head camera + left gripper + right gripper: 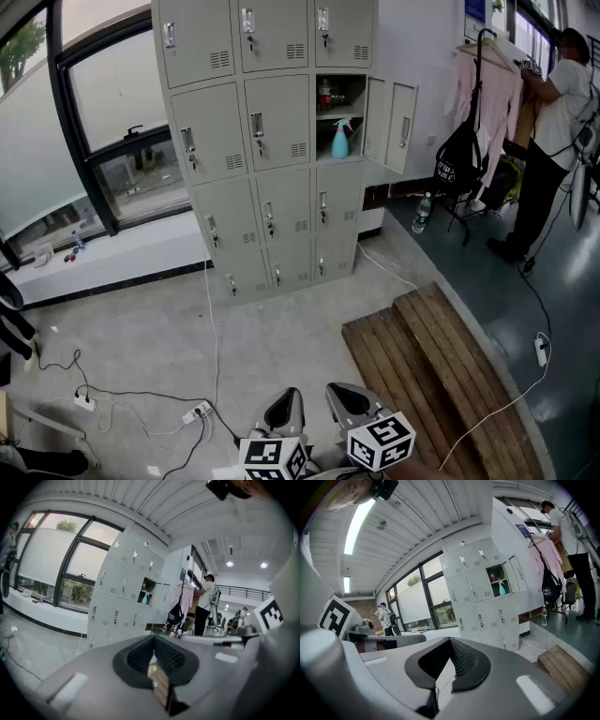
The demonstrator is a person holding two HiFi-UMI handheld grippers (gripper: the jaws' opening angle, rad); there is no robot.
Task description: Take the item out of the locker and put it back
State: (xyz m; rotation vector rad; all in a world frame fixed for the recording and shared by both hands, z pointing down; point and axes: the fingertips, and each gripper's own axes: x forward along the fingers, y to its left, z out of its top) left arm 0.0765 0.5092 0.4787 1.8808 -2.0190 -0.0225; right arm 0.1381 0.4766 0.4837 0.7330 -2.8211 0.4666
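Head view: left of the locker bank [272, 141] runs a window [112, 122], and cables [141, 403] trail over the floor in front of it. Well apart from the lockers, at the bottom edge, the left gripper [284, 412] and the right gripper [349, 401] sit side by side. Both gripper views show each pair of jaws pressed together on nothing. In the locker bank's right column, second row down, a teal spray bottle [340, 139] stands upright in the open compartment, with its door [401, 114] swung wide. Right of the lockers are a wooden pallet [441, 366], a clothes rack [487, 84] and a person [553, 141].
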